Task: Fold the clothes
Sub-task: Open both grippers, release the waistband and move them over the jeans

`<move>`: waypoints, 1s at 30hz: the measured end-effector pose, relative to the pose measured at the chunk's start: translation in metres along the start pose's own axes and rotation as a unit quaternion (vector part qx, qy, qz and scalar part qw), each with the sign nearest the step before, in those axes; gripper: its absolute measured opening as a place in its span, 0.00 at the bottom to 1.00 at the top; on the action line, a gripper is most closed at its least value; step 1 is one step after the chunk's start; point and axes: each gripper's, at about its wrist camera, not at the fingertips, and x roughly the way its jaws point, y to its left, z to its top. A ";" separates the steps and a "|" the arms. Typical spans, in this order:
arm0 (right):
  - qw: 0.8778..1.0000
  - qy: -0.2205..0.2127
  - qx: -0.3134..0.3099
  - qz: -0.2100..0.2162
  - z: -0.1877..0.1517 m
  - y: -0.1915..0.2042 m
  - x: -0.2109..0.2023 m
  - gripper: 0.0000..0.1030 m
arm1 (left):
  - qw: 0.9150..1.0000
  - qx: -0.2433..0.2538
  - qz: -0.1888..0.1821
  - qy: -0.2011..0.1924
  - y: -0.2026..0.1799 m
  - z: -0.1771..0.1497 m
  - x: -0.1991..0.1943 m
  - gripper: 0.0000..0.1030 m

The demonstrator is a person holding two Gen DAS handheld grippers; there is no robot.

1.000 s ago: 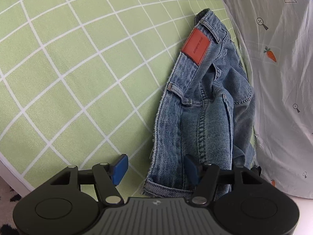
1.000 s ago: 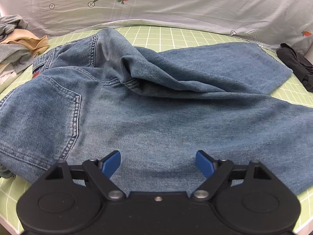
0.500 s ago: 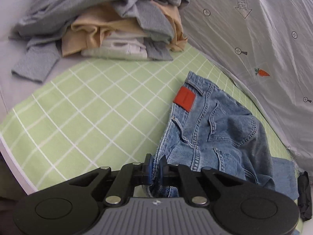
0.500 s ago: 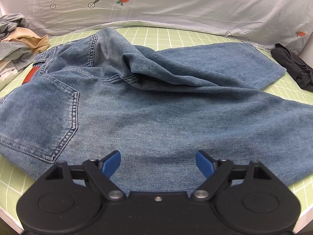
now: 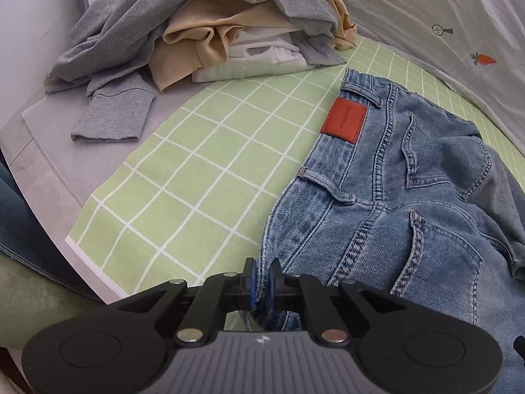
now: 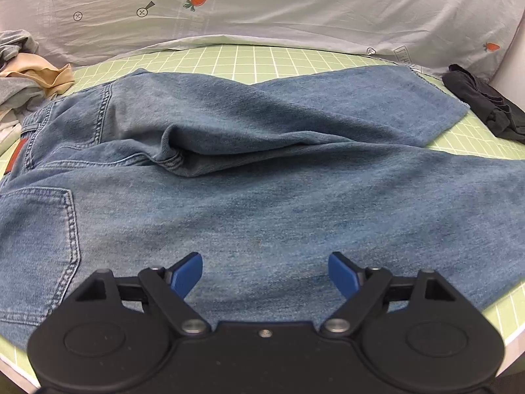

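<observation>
A pair of light blue jeans (image 5: 410, 203) with a red-brown waist patch (image 5: 344, 119) lies back side up on a green checked mat (image 5: 197, 177). My left gripper (image 5: 262, 284) is shut on the near corner of the jeans' waistband. In the right wrist view the jeans (image 6: 262, 177) spread across the mat, the far leg rumpled over the near one. My right gripper (image 6: 265, 274) is open and empty, just above the near leg.
A heap of grey, beige and white clothes (image 5: 223, 29) sits at the mat's far left end. A dark garment (image 6: 482, 105) lies at the right end. A white carrot-print sheet (image 6: 262, 6) rises behind the mat. The mat's near edge (image 5: 95, 262) is close.
My left gripper has closed on the waistband corner and the view has swung up, showing the clothes heap. The jeans' waist has shifted a little. My right gripper has stayed open.
</observation>
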 end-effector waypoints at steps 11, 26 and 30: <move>1.000 -0.006 0.019 0.004 0.013 -0.005 0.010 0.84 | 0.999 0.004 0.010 0.031 0.002 0.019 -0.007 0.32; 0.998 -0.030 0.047 -0.015 0.077 -0.063 0.039 0.91 | 0.998 0.048 -0.006 0.035 -0.083 0.070 0.024 0.55; 0.998 -0.022 0.059 -0.027 0.098 -0.090 0.060 0.91 | 0.998 0.053 0.004 0.037 -0.102 0.085 0.037 0.56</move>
